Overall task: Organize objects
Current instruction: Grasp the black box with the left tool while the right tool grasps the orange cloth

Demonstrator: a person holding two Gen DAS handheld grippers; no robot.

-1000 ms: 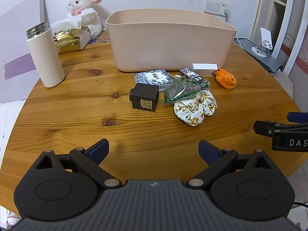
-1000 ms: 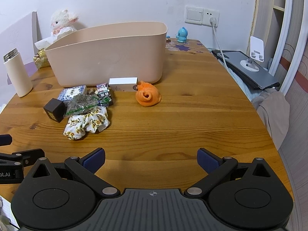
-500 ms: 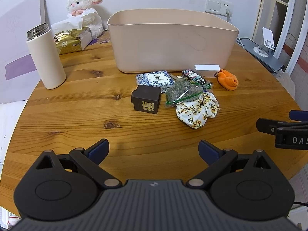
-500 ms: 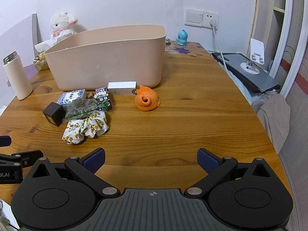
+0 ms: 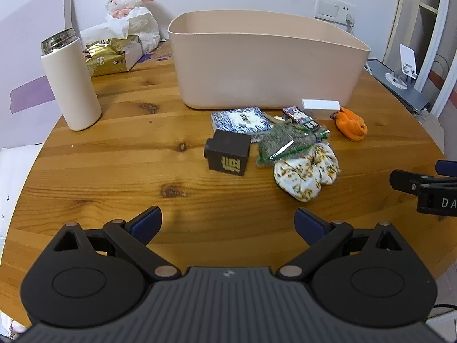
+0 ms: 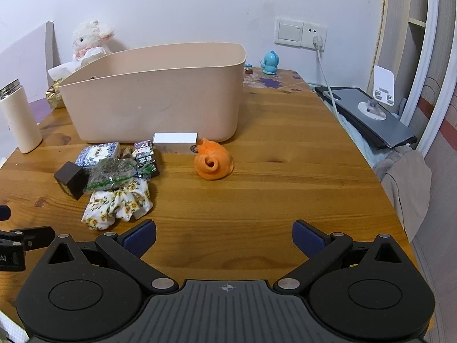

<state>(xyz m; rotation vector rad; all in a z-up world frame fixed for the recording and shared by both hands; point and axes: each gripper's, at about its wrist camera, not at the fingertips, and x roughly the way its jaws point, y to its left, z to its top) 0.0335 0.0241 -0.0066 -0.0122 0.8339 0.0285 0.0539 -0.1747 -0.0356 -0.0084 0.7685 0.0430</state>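
- The left claw (image 5: 228, 224) is held spread wide and empty above the worktop (image 5: 114, 171); it has been brought nearer the clutter than a second ago.
- The right claw (image 6: 224, 235) is likewise spread wide and empty, also advanced.
- The floral cloth (image 5: 307, 174), black box (image 5: 227, 155) and green packet (image 5: 285, 144) are seen unmoved, clustered together.
- Farther off, the orange cloth (image 6: 213, 163) lies apart, before the beige bin (image 5: 265, 63).

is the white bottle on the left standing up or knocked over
Upright. The white bottle stands on its base on the wooden table, metal rim at the top, apart from the other items.
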